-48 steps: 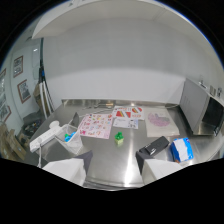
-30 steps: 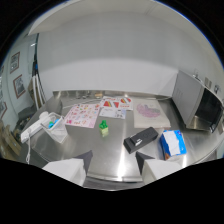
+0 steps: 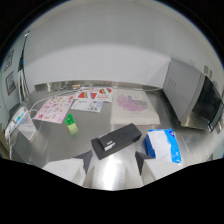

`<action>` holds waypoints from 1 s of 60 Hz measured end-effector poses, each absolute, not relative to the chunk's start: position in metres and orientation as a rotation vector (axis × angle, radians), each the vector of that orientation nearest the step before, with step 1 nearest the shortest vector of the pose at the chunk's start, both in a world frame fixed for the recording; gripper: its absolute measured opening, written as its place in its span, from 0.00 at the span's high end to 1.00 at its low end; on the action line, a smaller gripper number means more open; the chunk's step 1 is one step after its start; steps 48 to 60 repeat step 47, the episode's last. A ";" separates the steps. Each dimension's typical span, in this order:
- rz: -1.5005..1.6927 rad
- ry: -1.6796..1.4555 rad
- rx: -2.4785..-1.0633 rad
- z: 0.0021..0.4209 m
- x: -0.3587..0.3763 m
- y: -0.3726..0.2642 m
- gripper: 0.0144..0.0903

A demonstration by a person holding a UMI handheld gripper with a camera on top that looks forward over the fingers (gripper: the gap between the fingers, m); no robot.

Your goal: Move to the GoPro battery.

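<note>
Hovering gripper (image 3: 114,165), fingers apart | black box (image 3: 116,141) just ahead | lettering unreadable

A shiny metal desk (image 3: 60,145) stretches ahead, its surface catching soft reflections of the light. Beyond it rises a plain white wall (image 3: 110,55), evenly lit. Off to the left, framed pictures (image 3: 11,80) hang on a side wall. To the right stands a steel microwave oven (image 3: 192,97) with a dark glass door, resting on the desk.
</note>
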State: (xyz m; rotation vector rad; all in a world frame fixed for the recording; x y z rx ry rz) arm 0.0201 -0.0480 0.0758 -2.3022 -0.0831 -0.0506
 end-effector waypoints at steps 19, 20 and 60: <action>-0.019 -0.099 -2.335 0.040 0.017 0.014 0.09; -0.017 -0.100 -2.338 0.039 0.017 0.016 0.09; -0.002 -0.107 -2.349 0.031 0.011 0.037 0.08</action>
